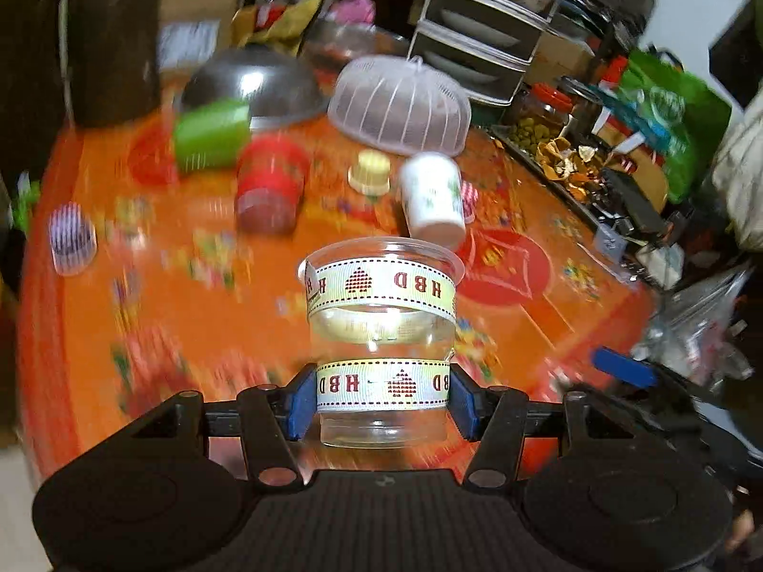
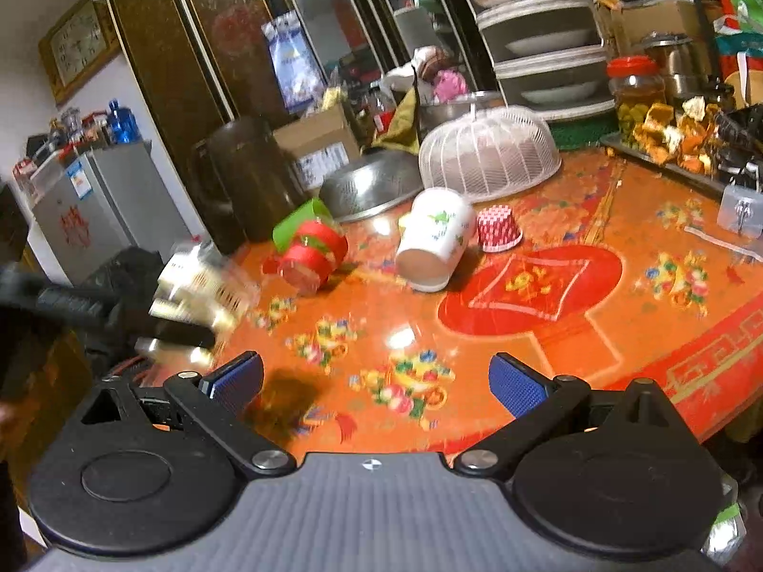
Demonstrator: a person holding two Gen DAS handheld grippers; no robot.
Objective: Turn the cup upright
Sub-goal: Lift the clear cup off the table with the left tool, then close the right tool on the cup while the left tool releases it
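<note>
My left gripper (image 1: 381,398) is shut on a clear plastic cup (image 1: 381,329) with two "HBD" ribbon bands. The cup stands mouth up between the blue pads, above the orange table (image 1: 524,333). In the right wrist view the same cup (image 2: 205,286) shows blurred at the left, held by the left gripper. My right gripper (image 2: 376,381) is open and empty above the table's near edge. A white cup (image 1: 431,195) (image 2: 436,238) lies tipped on the table. A red cup (image 1: 272,186) (image 2: 312,255) and a green cup (image 1: 210,136) (image 2: 298,219) also lie tipped.
A steel bowl (image 2: 372,186) and a mesh food cover (image 2: 489,152) sit upside down at the back. A small red dotted paper cup (image 2: 498,229) stands upside down by the white cup. A dish rack (image 2: 543,47), jars and a tray of food (image 2: 677,133) line the right side.
</note>
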